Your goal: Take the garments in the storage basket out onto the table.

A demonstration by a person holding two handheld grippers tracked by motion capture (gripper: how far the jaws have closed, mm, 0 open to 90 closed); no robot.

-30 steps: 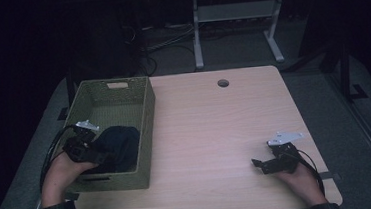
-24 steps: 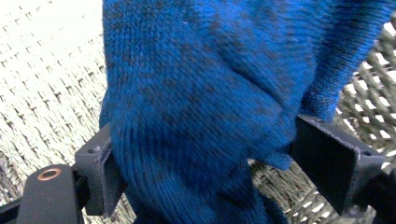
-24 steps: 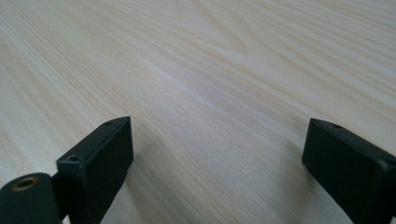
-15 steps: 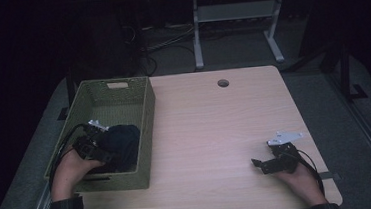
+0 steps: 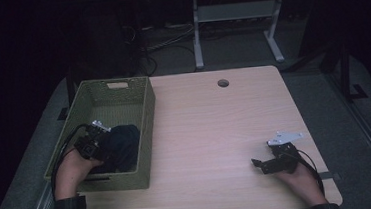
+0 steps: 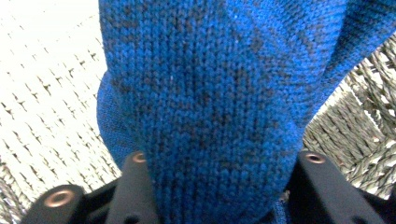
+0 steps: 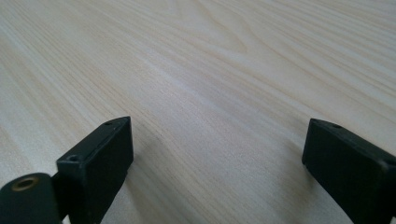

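High view, basket: I am working the left gripper (image 5: 92,142) inside the green woven basket (image 5: 146,112) at the left edge of the wooden surface (image 5: 215,127), where it is meeting a dark blue knitted garment (image 5: 122,145) that is lying bundled at the near end of the basket.
High view, right side: I am resting the right gripper (image 5: 264,164) on the bare surface near its front right corner, well apart from the basket.
High view, risk: The basket is sitting at the surface's left edge, so in my judgement a sideways tug on the garment could be dragging the light basket with it or tipping it off that edge.

Left gripper view, hold: The fingers (image 6: 133,186) are pinching a thick fold of the blue knit (image 6: 205,107), which is bulging up between them with the woven basket wall (image 6: 355,140) behind.
Left gripper view, risk: I am holding a bunched fold and not an edge, so I judge the soft knit could be slipping out under its own weight on a lift, or a loop could be snagging on the weave.

Right gripper view, state: The fingers (image 7: 98,163) are standing spread wide over bare wood, holding nothing.
Right gripper view, risk: With this gripper idling far from the basket, nothing is steadying the basket if the garment is catching.
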